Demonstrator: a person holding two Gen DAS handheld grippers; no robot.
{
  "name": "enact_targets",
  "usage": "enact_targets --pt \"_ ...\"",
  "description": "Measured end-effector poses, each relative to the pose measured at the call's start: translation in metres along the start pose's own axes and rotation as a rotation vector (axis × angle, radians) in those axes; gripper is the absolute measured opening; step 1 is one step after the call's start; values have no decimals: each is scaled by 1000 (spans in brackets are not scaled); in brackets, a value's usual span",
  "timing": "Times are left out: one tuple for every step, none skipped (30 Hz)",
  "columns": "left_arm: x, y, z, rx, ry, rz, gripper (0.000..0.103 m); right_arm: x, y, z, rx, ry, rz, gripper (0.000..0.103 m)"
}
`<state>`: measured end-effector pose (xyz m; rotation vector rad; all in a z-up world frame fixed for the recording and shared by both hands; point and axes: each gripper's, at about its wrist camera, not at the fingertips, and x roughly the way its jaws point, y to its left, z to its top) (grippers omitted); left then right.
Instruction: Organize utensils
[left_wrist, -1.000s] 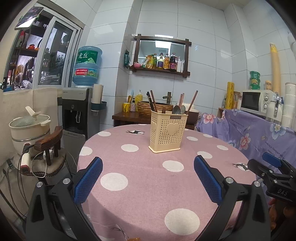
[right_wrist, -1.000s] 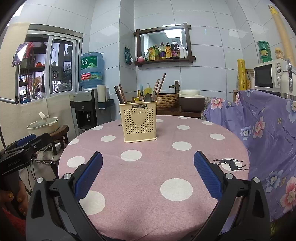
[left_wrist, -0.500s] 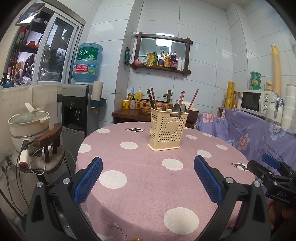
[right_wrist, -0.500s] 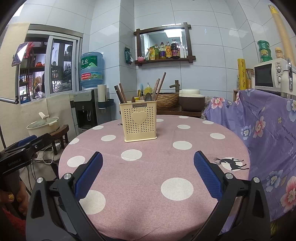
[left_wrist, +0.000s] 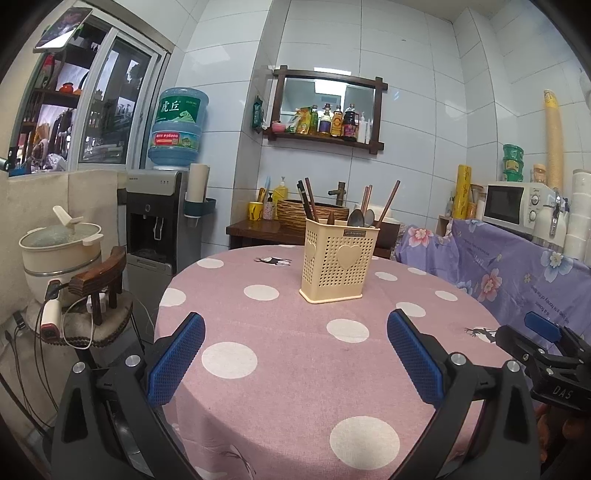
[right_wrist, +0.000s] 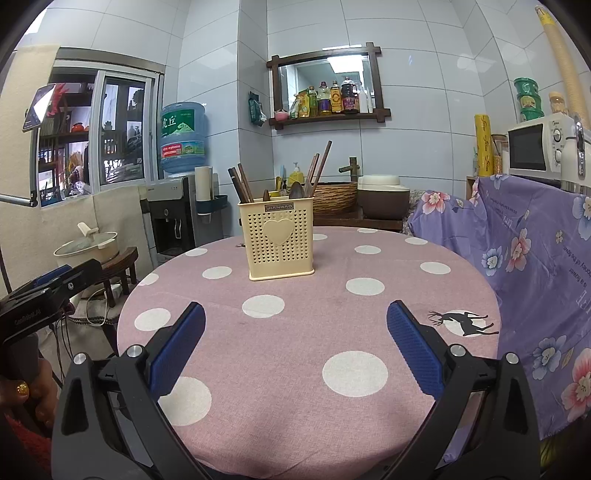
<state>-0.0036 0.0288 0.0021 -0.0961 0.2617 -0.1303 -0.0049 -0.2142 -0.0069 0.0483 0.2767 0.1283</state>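
Black left tongs (left_wrist: 295, 363), blue textured pads (left_wrist: 176, 363), silver screws, right tongs (right_wrist: 295, 347) alike

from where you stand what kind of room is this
Most likely a home kitchen and dining corner: a white microwave on a side counter, a dispenser carrying a blue water jug, and a round table with a pink polka-dot cloth bearing a cream perforated utensil holder.

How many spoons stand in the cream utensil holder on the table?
2 spoon bowls show above the rim of the utensil holder, side by side right of centre: one spoon and a second just to its right. Others may sit hidden inside among the chopsticks.
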Motion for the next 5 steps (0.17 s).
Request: enact_targets --pt "0 0 0 1 3 2 98 0 0 0 0 0 0 97" --pt "1 0 0 2 4 3 98 0 1 -1 0 -1 -1 97" --pt "1 0 -1 1 7 3 98 0 1 -1 0 -1 -1 97" --pt "1 0 -1 -1 9 4 98 1 1 -1 0 0 -1 97" --pt "1 1 -1 -3 12 4 98 1 1 -2 1 2 0 97"
